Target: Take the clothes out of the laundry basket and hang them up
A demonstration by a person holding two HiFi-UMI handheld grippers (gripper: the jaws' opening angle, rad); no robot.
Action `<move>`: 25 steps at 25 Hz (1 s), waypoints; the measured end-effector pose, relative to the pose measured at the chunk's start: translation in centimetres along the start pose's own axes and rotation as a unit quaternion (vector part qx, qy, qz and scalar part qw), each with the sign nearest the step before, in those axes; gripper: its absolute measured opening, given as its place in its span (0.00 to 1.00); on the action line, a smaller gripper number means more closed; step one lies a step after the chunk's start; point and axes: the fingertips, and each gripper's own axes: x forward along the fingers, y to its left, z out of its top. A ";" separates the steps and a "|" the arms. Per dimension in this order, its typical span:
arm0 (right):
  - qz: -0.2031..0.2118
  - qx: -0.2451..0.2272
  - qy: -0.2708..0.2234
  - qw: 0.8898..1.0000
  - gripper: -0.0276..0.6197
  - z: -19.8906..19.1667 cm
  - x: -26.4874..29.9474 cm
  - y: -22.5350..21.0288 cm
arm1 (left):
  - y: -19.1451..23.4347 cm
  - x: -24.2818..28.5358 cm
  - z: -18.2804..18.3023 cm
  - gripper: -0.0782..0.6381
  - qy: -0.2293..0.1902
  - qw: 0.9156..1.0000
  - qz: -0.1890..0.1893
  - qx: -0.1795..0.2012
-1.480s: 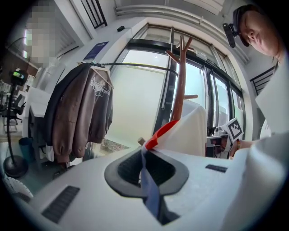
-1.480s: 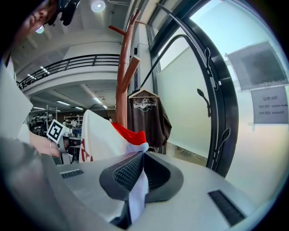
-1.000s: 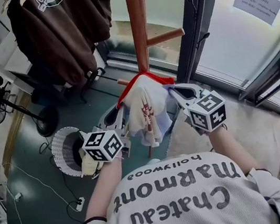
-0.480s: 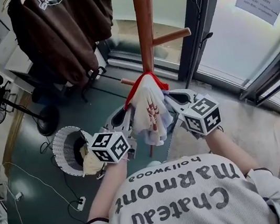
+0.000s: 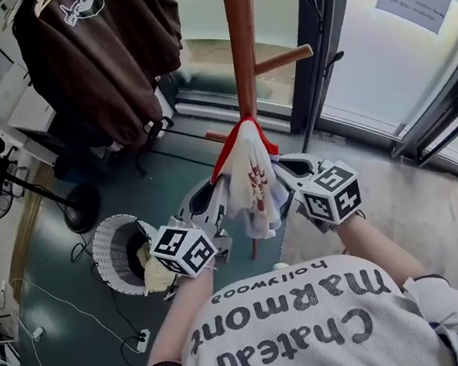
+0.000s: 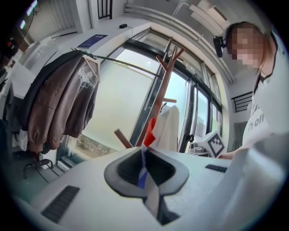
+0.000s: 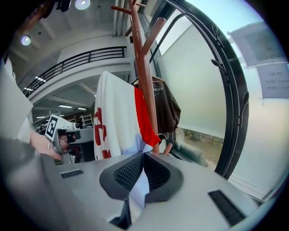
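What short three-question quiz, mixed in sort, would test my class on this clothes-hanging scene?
1. True or false: the left gripper and the right gripper are each shut on the white garment with red trim.
2. What hangs at the head view's upper left? A brown hooded sweatshirt; B blue towel; C yellow raincoat.
3. What lies in the white woven laundry basket?
Key: 1 true; 2 A; 3 a cream cloth.
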 end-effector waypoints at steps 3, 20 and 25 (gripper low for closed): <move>-0.019 0.023 -0.006 1.000 0.09 0.1 -0.1 -0.3 | -0.5 -1.7 1.4 0.14 -0.025 0.999 -0.024 -0.009; -0.156 0.074 -0.041 0.984 0.19 -0.8 -4.2 2.4 | -1.8 -13.5 4.5 0.12 -0.071 0.996 -0.050 -0.032; -0.155 0.119 -0.032 0.980 0.27 -3.3 -5.7 5.8 | -2.1 -17.0 4.1 0.12 -0.063 0.997 -0.043 -0.024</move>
